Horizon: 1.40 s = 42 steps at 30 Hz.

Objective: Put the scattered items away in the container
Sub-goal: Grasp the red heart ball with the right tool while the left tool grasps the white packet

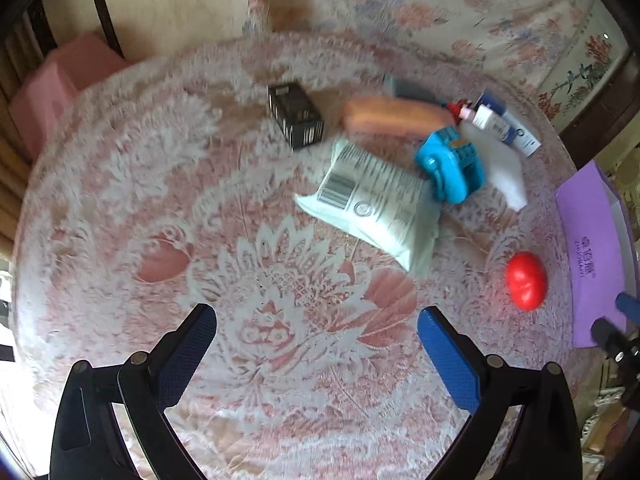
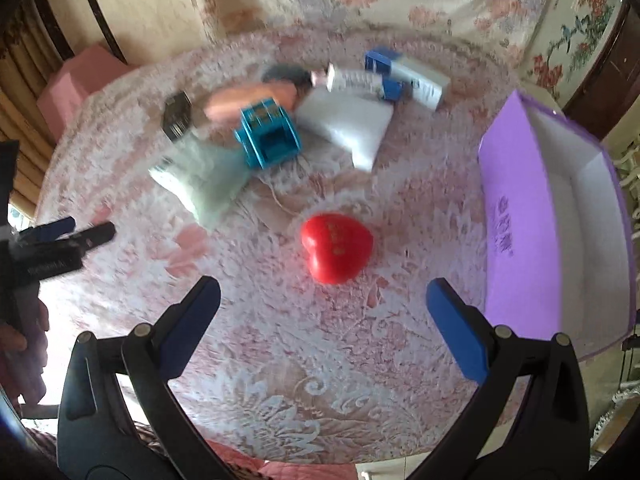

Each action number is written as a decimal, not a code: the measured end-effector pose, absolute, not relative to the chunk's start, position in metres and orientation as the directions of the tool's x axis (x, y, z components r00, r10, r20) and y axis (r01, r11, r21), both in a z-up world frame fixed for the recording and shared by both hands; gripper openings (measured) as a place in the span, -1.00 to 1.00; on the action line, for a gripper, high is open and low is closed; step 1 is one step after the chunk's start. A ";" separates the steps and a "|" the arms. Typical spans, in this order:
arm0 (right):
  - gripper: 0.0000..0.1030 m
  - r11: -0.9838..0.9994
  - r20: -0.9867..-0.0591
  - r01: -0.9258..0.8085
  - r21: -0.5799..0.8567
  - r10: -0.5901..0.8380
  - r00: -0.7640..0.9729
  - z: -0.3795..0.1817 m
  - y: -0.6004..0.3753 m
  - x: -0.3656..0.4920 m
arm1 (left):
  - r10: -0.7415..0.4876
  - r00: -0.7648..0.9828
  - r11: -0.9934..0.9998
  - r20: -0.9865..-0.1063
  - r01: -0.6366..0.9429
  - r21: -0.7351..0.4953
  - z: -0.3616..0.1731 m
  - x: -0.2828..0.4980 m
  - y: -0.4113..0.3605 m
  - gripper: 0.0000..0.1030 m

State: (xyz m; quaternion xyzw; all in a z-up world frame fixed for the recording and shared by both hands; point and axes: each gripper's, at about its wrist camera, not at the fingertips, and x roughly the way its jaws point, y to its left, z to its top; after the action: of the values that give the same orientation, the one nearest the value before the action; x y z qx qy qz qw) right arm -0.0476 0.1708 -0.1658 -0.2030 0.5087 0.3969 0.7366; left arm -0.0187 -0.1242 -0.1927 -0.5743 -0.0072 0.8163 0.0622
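Hovering over a round table (image 1: 120,208) with a pink-and-white floral lace cloth, both grippers empty, jaws wide apart. Frames are motion-blurred.

Room: floral fabric (image 1: 440,8) behind the table, a pink stool (image 1: 68,80) past the far-left edge, a curtain on the left, a painted bird-and-flower panel (image 2: 576,28) far right.

Left gripper (image 1: 316,344): only bare cloth between its jaws. Ahead of them and slightly right lies a pale green pouch (image 1: 376,204) with a barcode. Just beyond its right end sits a blue toy (image 1: 450,168), then a white pad (image 1: 504,172), an orange-pink oblong (image 1: 392,116), a white tube (image 1: 490,120) and a white-and-blue box (image 1: 516,128), all clustered and partly overlapping. A black box (image 1: 296,114) stands apart, ahead and left of the cluster.

Right gripper (image 2: 324,312): a red heart (image 2: 338,252) lies just ahead of the jaw gap, centred, not touching either finger. The purple container (image 2: 516,216) sits right of the right jaw at the table's right edge, open top, white inside, looks empty. The left gripper's tips show at the left edge of this view.

Open room: a wide strip of bare cloth runs in front of both jaw pairs and on the table's left half. Between heart and container, clear cloth.
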 end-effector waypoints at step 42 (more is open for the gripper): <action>0.77 0.609 -0.951 -0.773 0.178 0.307 0.023 -0.271 0.202 -0.008 | 0.039 -0.348 -0.931 -0.937 -0.354 0.093 -0.279 -0.115 -0.036 1.00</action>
State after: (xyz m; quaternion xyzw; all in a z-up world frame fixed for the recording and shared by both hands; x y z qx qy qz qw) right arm -0.0083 0.2020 -0.2715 -0.2020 0.5775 0.3937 0.6861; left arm -0.1149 -0.0365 -0.2789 -0.5579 0.1412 0.8087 0.1213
